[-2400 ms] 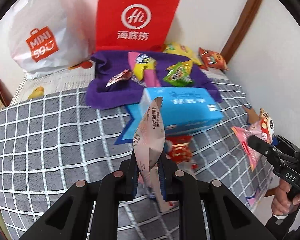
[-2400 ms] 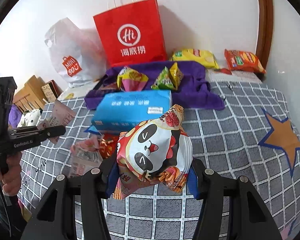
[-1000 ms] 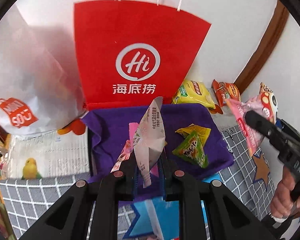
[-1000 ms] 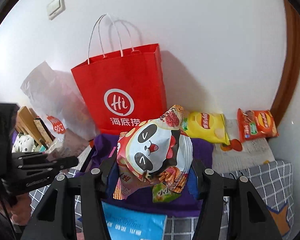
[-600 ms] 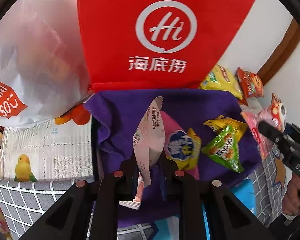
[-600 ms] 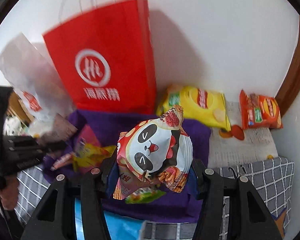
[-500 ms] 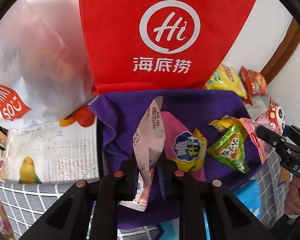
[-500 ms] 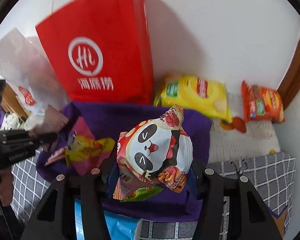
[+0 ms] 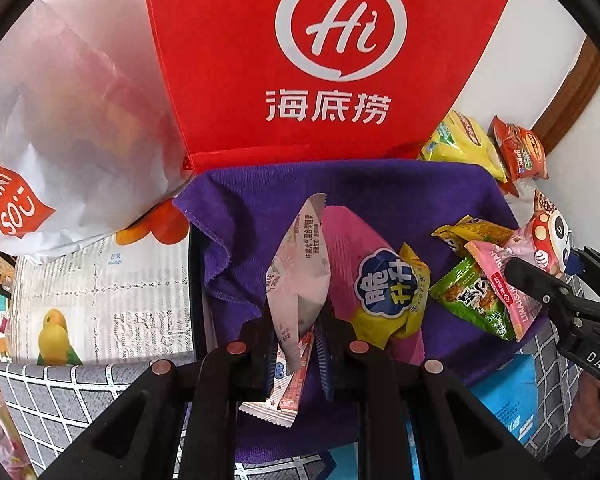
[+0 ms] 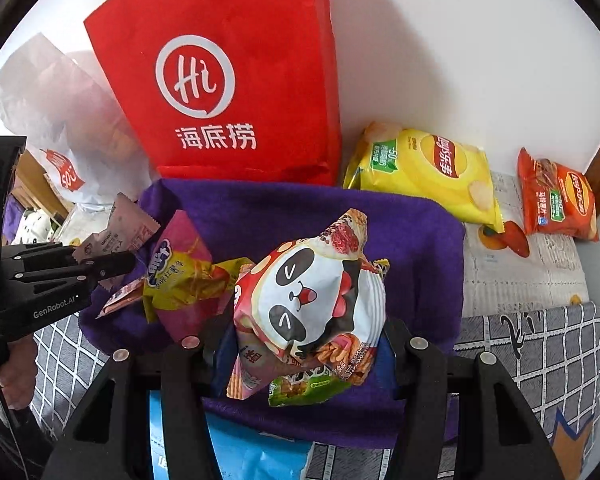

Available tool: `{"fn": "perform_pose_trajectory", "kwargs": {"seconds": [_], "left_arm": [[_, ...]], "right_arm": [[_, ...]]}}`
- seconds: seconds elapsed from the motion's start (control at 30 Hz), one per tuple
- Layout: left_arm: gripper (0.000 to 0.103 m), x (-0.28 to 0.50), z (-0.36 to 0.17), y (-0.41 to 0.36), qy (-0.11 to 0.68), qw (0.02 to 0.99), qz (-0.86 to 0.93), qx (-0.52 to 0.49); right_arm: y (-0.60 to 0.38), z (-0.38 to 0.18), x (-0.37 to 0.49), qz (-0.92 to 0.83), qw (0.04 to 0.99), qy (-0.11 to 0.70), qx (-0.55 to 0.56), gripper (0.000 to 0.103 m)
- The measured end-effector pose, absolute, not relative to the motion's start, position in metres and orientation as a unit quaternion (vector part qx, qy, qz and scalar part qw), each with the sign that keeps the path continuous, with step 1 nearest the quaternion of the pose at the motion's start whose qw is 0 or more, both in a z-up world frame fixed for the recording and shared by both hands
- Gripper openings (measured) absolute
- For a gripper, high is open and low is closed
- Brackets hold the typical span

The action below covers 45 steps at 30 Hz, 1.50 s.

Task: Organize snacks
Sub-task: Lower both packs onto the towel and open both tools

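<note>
My left gripper (image 9: 296, 344) is shut on a pale pink snack packet (image 9: 298, 276) and holds it over the left part of the purple cloth (image 9: 260, 196). My right gripper (image 10: 300, 344) is shut on a panda-print snack bag (image 10: 312, 296) above the cloth's right part (image 10: 416, 248). On the cloth lie a pink and yellow snack bag (image 9: 388, 284), a green packet (image 9: 472, 300), a yellow packet (image 9: 476, 230) and a small flat packet (image 9: 288, 392). The left gripper with its packet (image 10: 116, 236) shows at the left of the right wrist view.
A red paper bag (image 9: 300, 60) stands behind the cloth, a white plastic bag (image 9: 60, 120) to its left. A yellow chip bag (image 10: 428, 168) and an orange chip bag (image 10: 556, 200) lie at the back right. A blue tissue pack (image 10: 236, 452) lies in front on the checked bedspread (image 10: 540, 340).
Both grippers have moved forward from the bedspread to above the purple cloth, still holding their snacks. In the last half second they have dropped a little lower over the cloth.
</note>
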State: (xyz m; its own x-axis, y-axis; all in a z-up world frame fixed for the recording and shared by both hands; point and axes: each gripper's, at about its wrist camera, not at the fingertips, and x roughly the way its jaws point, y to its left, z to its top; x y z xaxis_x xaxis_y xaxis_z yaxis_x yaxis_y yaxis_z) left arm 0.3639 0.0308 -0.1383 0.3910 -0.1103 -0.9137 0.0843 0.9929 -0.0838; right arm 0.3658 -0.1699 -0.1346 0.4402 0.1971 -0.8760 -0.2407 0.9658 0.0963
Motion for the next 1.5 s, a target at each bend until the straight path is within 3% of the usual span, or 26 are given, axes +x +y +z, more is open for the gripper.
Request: {"fn": "perform_pose_trajectory", "kwargs": {"seconds": [0.57,0.7,0.97,1.07,1.33,1.5], "left_arm": [[0.017,0.366,-0.151,0.018,0.563,0.823,-0.07,-0.001],[0.017,0.365,-0.151,0.015,0.564,0.823,-0.075,-0.002],[0.017,0.364,-0.15,0.014,0.563,0.822,-0.083,-0.007],[0.025,0.363,-0.147,0.014,0.56,0.824,-0.084,-0.006],[0.07,0.358,-0.13,0.016,0.536,0.84,-0.086,0.001],[0.074,0.355,-0.119,0.023,0.529,0.843,-0.096,-0.027]], "right_arm": [[-0.167,-0.141,0.368,0.123,0.842,0.524,-0.034,0.057],[-0.169,-0.134,0.365,0.122,0.851,0.51,-0.027,0.068],[-0.178,-0.119,0.362,0.121,0.865,0.486,-0.003,0.07],[-0.181,-0.117,0.363,0.125,0.866,0.484,0.008,0.07],[-0.185,-0.113,0.362,0.126,0.868,0.48,0.025,0.07],[-0.184,-0.111,0.361,0.125,0.869,0.478,0.025,0.07]]}}
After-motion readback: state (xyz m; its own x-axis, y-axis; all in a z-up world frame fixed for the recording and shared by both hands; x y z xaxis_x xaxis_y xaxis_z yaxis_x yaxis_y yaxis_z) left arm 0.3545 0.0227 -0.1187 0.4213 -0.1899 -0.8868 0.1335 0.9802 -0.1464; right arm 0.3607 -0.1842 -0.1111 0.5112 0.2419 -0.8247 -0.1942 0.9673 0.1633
